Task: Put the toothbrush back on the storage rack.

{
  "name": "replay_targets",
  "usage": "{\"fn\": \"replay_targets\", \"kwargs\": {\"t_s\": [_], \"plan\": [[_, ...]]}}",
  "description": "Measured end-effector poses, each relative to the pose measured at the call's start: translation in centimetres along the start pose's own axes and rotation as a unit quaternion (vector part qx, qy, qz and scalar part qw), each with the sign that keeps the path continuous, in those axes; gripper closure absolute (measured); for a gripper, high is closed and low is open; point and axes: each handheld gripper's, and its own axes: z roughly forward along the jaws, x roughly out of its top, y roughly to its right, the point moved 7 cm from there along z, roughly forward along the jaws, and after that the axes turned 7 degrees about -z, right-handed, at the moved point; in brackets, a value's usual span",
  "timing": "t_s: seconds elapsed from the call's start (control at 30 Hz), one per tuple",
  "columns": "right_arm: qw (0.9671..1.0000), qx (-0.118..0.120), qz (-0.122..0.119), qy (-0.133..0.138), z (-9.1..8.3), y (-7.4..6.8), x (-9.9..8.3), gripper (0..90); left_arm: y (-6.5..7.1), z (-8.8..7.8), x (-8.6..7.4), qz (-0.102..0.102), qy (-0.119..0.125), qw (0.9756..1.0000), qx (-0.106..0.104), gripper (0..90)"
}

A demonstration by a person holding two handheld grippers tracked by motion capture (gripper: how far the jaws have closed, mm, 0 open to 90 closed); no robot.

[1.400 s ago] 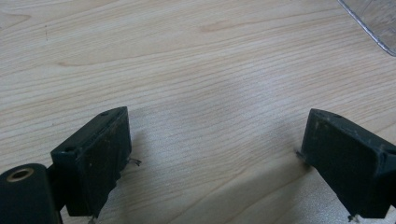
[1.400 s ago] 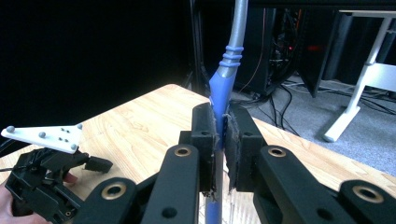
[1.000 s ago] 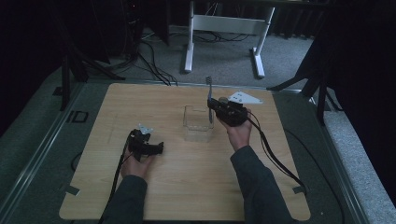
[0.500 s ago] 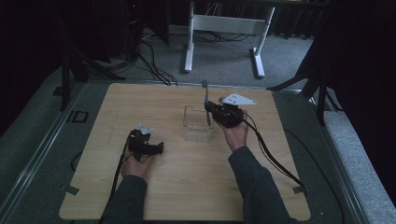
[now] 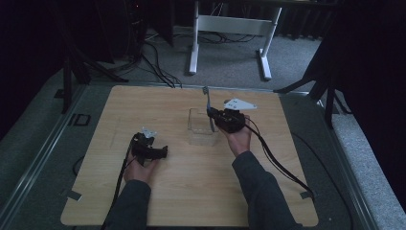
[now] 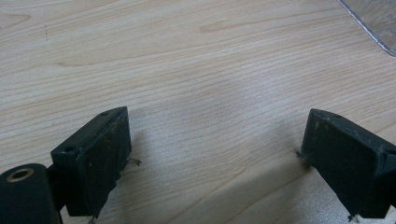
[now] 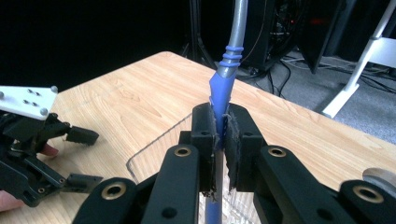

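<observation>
1. I'm losing the top of the blue-handled tool past the upper edge of the right gripper view.
2. Its lower end is disappearing behind the right gripper.
3. The clear container is showing me just a cut-off corner.

Table is showing light wood with fine grain lines. Both grippers, left gripper and right gripper, are showing black; right one is wearing a white plate on top. Tool at upper centre of the right gripper view is showing a blue handle with 3 ribs, grey shaft above. Container is looking clear, colourless. Floor is showing grey carpet.
</observation>
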Motion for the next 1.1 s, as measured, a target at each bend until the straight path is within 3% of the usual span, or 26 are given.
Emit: {"fn": "replay_targets", "kwargs": {"t_s": [0.73,1.0,1.1], "plan": [[0.9994,0.004,-0.007,-0.033,0.9,-0.3,-1.3,82.5,0.0,0.0,0.0,0.000,0.001,1.0000,0.000,8.5],[0.9970,0.015,-0.007,-0.075,1.7,-0.5,-2.7,81.6,0.0,0.0,0.0,0.000,0.001,1.0000,0.000,8.5],[0.9968,0.020,-0.012,-0.076,1.6,-0.7,-2.7,66.4,0.0,0.0,0.0,0.000,0.001,1.0000,0.000,8.5]]}}
